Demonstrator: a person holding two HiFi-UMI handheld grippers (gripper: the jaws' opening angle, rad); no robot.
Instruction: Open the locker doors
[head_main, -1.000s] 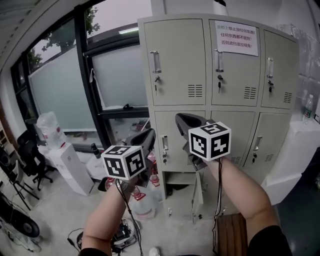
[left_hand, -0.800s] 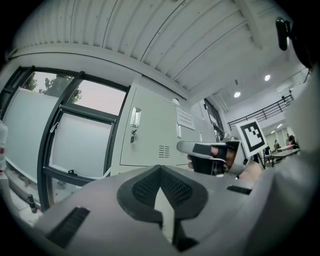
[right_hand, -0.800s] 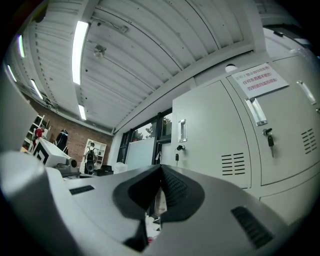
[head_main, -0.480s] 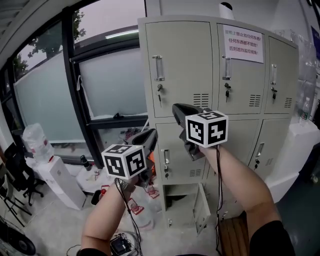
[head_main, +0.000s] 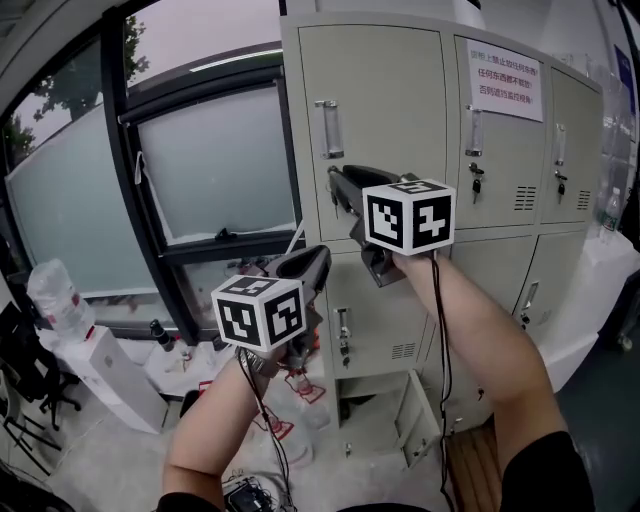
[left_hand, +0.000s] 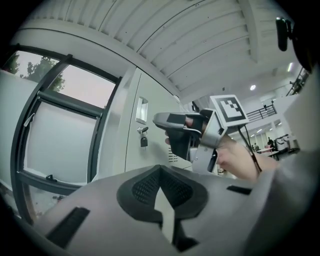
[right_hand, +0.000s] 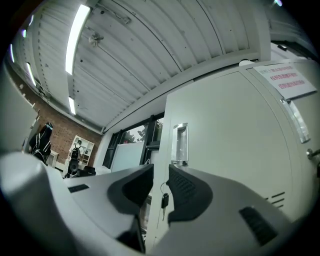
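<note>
Room around the lockers: window wall, water dispenser, floor clutter

A big frosted window pane (head_main: 215, 160) sits in a dark frame (head_main: 120, 200), with a tree (head_main: 70, 95) showing above it. Below, at the left, a white water dispenser (head_main: 100, 375) carries an empty clear jug (head_main: 55, 295), beside a black office chair (head_main: 25, 385). A dark bottle (head_main: 160, 333) stands near the sill, and red-printed wrappers (head_main: 300, 385) lie on the floor. A paper notice (head_main: 503, 87) with red characters hangs at the upper right. The right gripper view shows a ceiling light strip (right_hand: 75, 37) and a brick wall (right_hand: 60, 132).

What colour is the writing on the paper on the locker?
Red, on the white notice; clearest in head view.
</note>
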